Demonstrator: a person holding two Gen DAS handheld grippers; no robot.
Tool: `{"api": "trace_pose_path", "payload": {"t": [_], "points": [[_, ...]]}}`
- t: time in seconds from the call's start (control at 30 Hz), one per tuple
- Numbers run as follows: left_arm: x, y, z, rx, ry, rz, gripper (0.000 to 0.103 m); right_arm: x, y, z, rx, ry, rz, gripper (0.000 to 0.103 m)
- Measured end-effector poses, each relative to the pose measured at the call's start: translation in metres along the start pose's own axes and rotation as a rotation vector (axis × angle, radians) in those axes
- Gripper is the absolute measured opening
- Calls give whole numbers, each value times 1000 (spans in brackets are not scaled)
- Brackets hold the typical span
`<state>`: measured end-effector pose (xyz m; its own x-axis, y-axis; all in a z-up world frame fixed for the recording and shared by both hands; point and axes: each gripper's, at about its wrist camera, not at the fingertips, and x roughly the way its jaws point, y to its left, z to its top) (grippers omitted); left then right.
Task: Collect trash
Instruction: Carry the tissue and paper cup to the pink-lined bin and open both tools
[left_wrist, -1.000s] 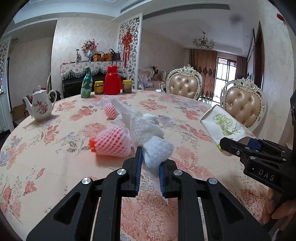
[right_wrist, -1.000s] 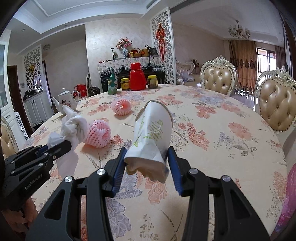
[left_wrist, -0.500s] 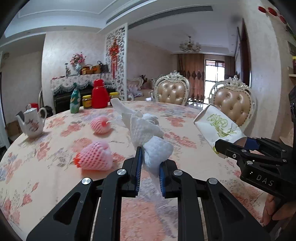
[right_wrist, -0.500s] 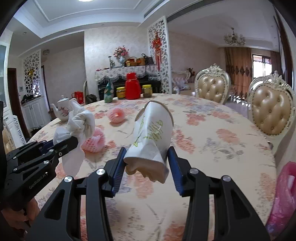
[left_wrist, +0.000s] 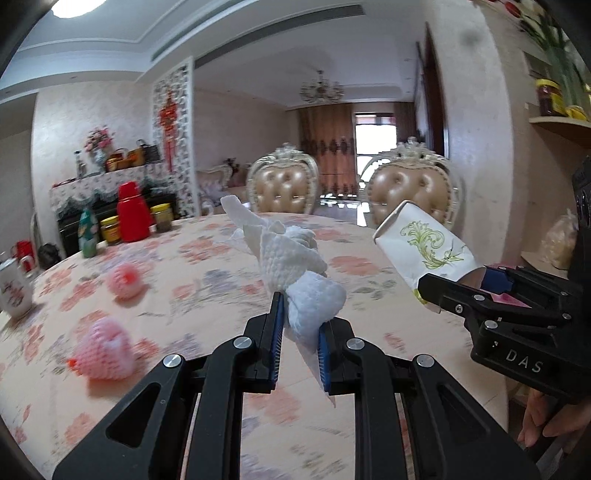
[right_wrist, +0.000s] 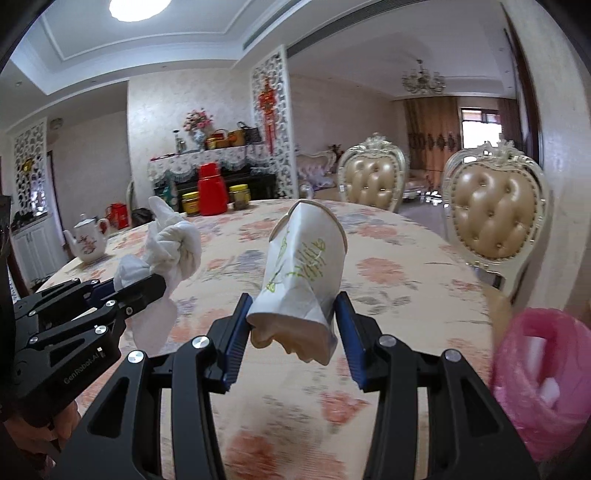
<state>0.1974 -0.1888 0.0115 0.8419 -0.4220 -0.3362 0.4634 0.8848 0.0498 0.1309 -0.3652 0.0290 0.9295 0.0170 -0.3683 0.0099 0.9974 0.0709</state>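
Both tongs have swung across the counter (right_wrist: 406, 266) toward the pink-lined waste bin (right_wrist: 539, 384), which now enters the right wrist view at 4 o'clock; one second ago it was out of frame. Judgement: the carry phase is nearly done and the drop into the bin comes next.

The left tongs (left_wrist: 297, 328) are clenched on a knotted white paper towel (left_wrist: 299, 266), held clear above the counter. The right tongs (right_wrist: 291, 325) grasp a crumpled paper cup (right_wrist: 303, 273) with green print, mouth pointing away from the camera.

Two pink foam fruit nets (left_wrist: 105, 350) remain on the counter at 8 to 9 o'clock in the left wrist view, not yet collected.

Legible writing: "DAS" on the right tongs body (left_wrist: 524, 365); "GenRobot.AI" on the left tongs body (right_wrist: 79, 369). The green characters on the cup cannot be read.
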Motion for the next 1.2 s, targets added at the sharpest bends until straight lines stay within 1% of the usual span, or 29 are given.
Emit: {"api": "trace_pose_path", "payload": {"t": [0.17, 0.33, 0.47, 0.53, 0.77, 0.8, 0.97, 1.13, 1.2], "points": [[21, -30, 8, 31, 0, -72, 17, -14, -38, -4, 32, -9, -77, 45], [41, -60, 16, 49, 0, -150, 17, -31, -81, -10, 73, -18, -175, 45], [62, -91, 23, 61, 14, -260, 17, -43, -117, -16, 102, -14, -262, 45], [69, -114, 26, 78, 21, -314, 17, -50, -138, -22, 127, -9, -310, 45], [97, -182, 31, 132, 51, -465, 18, -73, -207, -38, 215, 3, -449, 46], [103, -192, 31, 140, 61, -492, 18, -74, -214, -41, 225, 4, -460, 46], [124, -238, 32, 175, 90, -581, 18, -76, -261, -61, 297, 36, -523, 46], [147, -275, 35, 197, 114, -652, 18, -71, -301, -78, 353, 71, -545, 47], [155, -284, 38, 199, 122, -673, 18, -68, -313, -84, 360, 82, -549, 49]]}}
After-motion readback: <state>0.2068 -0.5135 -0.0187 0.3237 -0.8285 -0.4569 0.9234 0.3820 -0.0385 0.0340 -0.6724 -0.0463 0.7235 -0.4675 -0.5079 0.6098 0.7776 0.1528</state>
